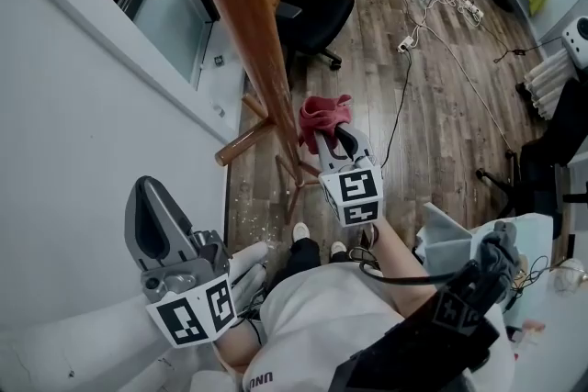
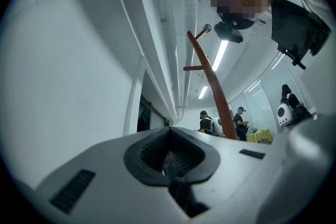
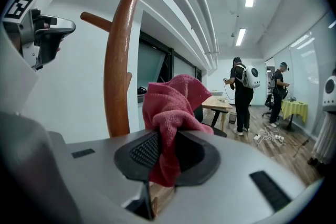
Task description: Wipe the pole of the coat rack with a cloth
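1 pole (image 1: 248, 23), 1 red cloth (image 1: 323, 115), 2 grippers. R gripper (image 3: 163, 152) clenched on cloth, low on the rack, just beside pole at its 3 o'clock. L gripper (image 2: 170, 157) clenched, empty, at 7 o'clock by wall. 1 black chair (image 1: 317, 9) at 12. Cables (image 1: 432, 14) at 1. Shirt print (image 1: 260, 378) cut off, unreadable.

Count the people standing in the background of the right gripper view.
2. One person stands beside the desk; another person stands further right, deeper in the room. Others may be hidden.
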A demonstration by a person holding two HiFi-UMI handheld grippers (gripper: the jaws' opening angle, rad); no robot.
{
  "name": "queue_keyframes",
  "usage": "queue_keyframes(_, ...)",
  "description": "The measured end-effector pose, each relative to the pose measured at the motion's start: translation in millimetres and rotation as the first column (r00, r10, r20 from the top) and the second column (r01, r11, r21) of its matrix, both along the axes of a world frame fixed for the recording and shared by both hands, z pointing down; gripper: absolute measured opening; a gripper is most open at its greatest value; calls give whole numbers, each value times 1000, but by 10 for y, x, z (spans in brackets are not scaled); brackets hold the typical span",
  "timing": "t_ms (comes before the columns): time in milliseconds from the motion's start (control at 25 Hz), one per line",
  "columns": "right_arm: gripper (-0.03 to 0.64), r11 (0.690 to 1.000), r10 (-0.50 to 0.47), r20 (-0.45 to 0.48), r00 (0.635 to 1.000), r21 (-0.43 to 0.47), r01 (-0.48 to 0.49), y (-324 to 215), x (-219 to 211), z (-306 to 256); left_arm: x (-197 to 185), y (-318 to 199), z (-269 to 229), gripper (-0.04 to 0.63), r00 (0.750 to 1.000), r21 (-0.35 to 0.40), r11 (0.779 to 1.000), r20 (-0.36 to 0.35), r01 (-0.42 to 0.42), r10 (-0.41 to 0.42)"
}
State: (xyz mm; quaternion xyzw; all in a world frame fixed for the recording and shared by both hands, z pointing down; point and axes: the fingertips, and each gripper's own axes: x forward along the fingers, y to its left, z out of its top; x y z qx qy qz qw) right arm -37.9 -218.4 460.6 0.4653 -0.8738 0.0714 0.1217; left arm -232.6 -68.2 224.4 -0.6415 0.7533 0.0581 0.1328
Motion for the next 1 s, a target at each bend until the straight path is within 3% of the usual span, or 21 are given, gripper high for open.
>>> queue_keyframes(1000, 74, 996, 80, 1, 997, 38, -80, -200, 277, -116, 40, -17, 17, 15, 1000, -5, 1000, 4, -8, 8)
